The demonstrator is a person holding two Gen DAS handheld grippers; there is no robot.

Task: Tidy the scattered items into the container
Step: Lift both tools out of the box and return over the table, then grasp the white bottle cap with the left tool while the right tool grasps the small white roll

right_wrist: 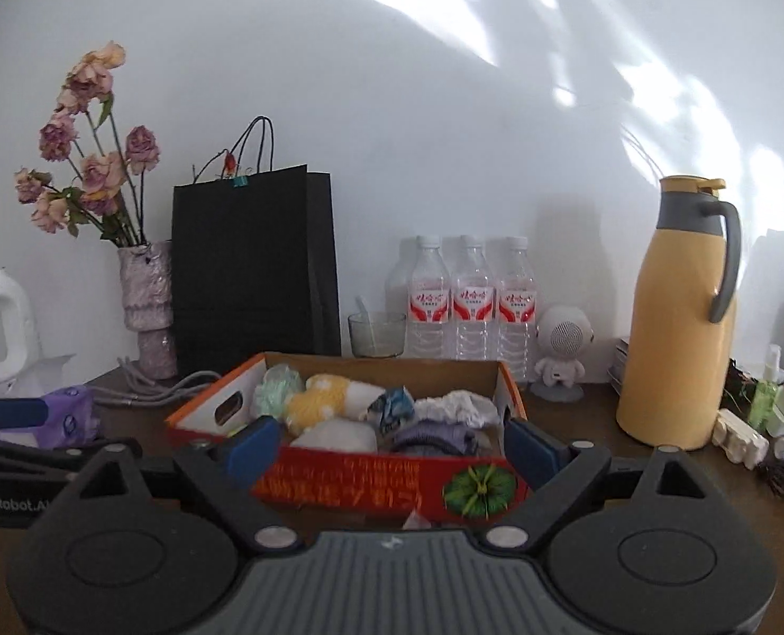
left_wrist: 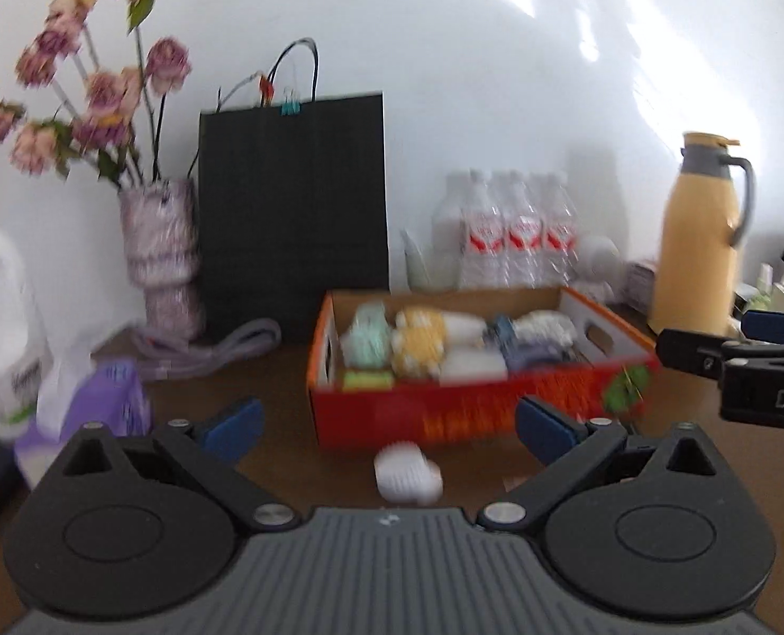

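Left wrist view, our left gripper spread empty over a white sock on the table, right gripper gaping before the orange cardboard box of rolled socks.

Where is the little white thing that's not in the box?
In the left wrist view, the white thing lies on the table in front of the box.

Box: red/orange w/ green motif. Inside: yellow-white knit, mint, lilac. Bag blk. Flask yellow, grey top. 3 bottles: red-white labels. Bench brown. Fingers blue.
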